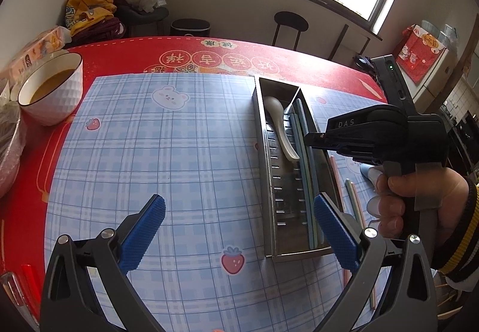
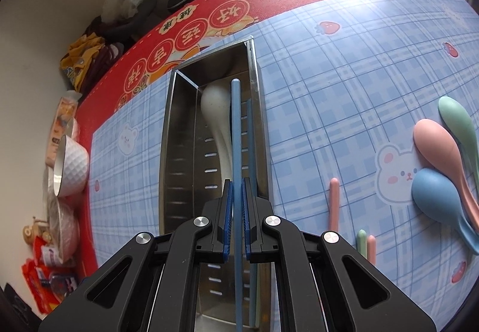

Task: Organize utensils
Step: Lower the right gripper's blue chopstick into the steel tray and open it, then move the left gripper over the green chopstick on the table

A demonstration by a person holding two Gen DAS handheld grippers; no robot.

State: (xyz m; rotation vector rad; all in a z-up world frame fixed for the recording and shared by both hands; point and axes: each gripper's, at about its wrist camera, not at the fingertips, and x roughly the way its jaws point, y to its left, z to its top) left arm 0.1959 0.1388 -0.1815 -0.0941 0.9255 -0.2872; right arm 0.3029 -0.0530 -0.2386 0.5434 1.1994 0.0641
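Observation:
My right gripper (image 2: 237,212) is shut on a blue chopstick (image 2: 236,134), held lengthwise over a long steel utensil box (image 2: 167,137). Inside the box lie a white spoon (image 2: 214,110) and a second blue chopstick (image 2: 250,137). On the mat to the right are pink (image 2: 434,140), green (image 2: 456,119) and blue (image 2: 434,194) spoons, a pink chopstick (image 2: 333,203) and the tips of a green one (image 2: 361,242) and another pink one. The left gripper (image 1: 239,227) hangs open over the bare mat left of the box (image 1: 269,170). There the right gripper (image 1: 317,140) is seen above the box, in a hand (image 1: 404,203).
A white bowl (image 1: 57,92) of brown liquid stands at the mat's far left corner, with a tissue pack (image 1: 33,53) and plastic bags beside it. A blue plaid mat (image 1: 164,152) covers the red tablecloth. A stool (image 1: 290,23) and a bin stand beyond the table's far edge.

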